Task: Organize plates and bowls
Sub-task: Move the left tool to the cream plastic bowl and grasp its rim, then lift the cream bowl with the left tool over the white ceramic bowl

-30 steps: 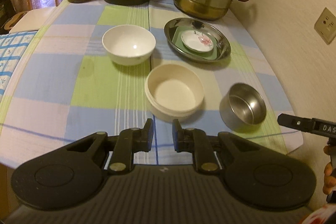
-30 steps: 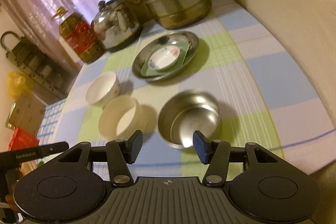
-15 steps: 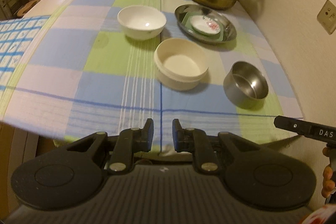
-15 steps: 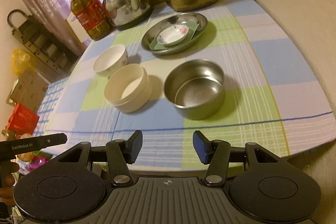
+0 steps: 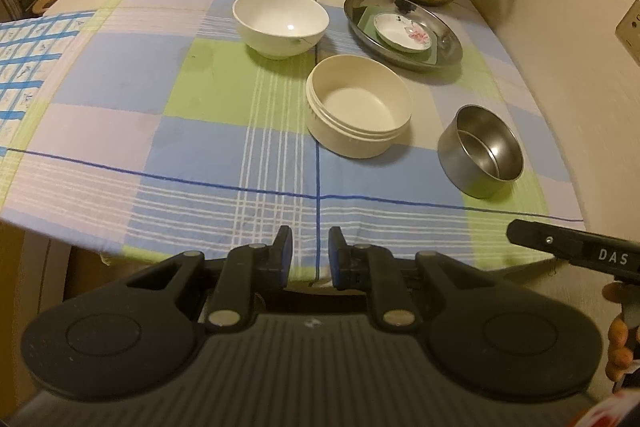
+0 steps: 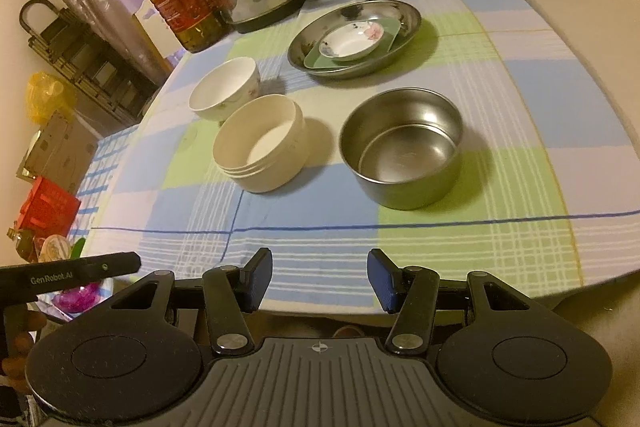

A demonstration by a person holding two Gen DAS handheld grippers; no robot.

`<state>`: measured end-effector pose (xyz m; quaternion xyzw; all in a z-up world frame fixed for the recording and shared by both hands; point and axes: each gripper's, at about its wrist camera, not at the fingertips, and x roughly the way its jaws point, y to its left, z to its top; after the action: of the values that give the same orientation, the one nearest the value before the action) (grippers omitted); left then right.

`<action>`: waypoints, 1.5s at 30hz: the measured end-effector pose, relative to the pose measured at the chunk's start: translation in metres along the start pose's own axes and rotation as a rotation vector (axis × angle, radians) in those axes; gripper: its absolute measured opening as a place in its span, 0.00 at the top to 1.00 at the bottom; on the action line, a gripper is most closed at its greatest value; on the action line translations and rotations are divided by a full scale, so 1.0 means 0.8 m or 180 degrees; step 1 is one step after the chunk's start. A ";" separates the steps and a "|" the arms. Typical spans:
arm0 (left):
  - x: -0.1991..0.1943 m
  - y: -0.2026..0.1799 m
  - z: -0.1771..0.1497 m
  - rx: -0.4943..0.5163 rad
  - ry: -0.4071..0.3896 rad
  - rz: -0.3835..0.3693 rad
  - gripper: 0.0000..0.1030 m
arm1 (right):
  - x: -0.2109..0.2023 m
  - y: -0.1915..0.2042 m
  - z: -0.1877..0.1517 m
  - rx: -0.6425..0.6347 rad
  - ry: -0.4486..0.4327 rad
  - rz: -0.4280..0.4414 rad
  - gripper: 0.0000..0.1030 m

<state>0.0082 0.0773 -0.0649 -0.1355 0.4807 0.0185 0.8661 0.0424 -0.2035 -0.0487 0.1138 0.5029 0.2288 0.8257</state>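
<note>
Judging from the layout, plates look stacked in the steel dish (image 6: 356,39) toward the surface's far edge, while the white porcelain bowl (image 6: 224,93), cream bowl (image 6: 260,143) and steel bowl (image 6: 402,153) sit unnested nearer the front edge, beyond the empty left tool (image 5: 310,253), nearly together, and right tool (image 6: 320,277), apart.

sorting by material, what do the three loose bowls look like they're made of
Steel bowl: looks like brushed stainless steel, grey with soft reflections. Cream bowl: matte, ridged below the rim, probably plastic. White bowl: glossy with a sharp highlight and a small floral mark, likely ceramic.
</note>
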 end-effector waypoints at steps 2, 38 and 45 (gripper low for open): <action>0.006 0.002 0.007 0.0019 0.0001 -0.0031 0.84 | 0.008 0.007 0.004 -0.0013 0.0024 0.0004 0.48; 0.165 0.015 0.153 0.0241 0.0300 -0.0359 0.83 | 0.174 0.055 0.114 -0.0061 0.0014 -0.0434 0.56; 0.178 0.011 0.159 0.0256 0.0344 -0.0323 0.83 | 0.185 0.051 0.117 -0.0058 0.0041 -0.0485 0.65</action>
<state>0.1888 0.1037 -0.1225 -0.1256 0.5197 -0.0522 0.8435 0.1718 -0.0916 -0.1030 0.0662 0.5133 0.1706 0.8385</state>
